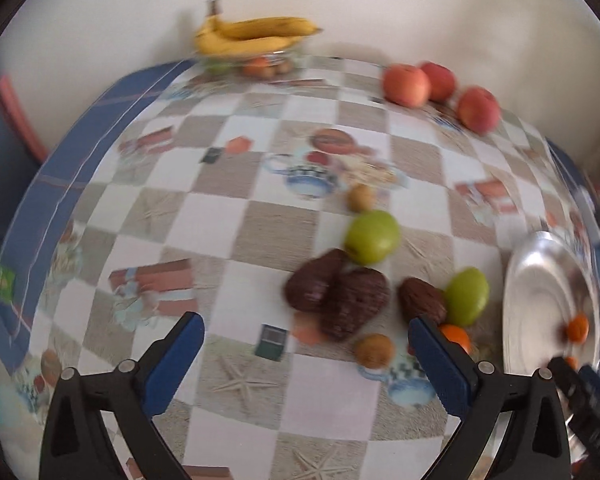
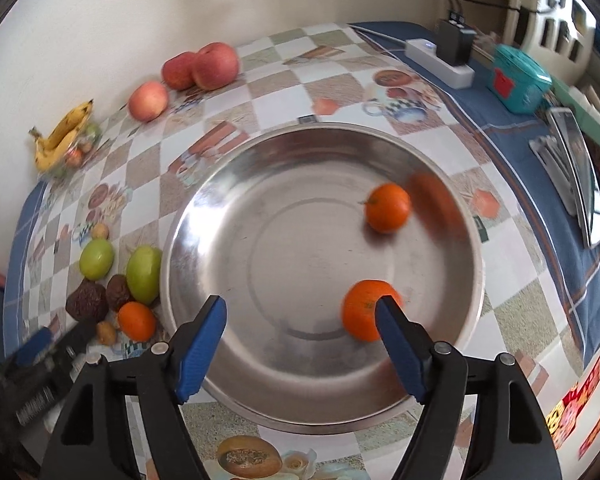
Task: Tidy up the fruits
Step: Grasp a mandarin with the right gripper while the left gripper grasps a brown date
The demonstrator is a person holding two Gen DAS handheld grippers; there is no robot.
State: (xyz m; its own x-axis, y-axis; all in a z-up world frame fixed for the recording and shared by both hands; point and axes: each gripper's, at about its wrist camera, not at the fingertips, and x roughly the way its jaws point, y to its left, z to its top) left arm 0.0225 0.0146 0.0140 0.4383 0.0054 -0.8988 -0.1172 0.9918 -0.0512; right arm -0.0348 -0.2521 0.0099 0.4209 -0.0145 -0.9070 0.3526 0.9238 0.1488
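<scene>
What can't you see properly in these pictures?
- Orange beside the bowl: left wrist view, half hidden behind a finger of the left hand-held gripper.
- Fruit under the bananas: left wrist view, blurred and too small to name.
- Near orange in the metal bowl: right wrist view, blurred and partly covered by a finger of the right hand-held gripper.
- Orange streak on the bowl's wall: too blurred to tell.

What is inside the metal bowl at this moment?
Two oranges lie in the metal bowl: one toward the far right, one nearer, partly covered by a finger of the right gripper. The near wall is hidden behind the fingers.
</scene>
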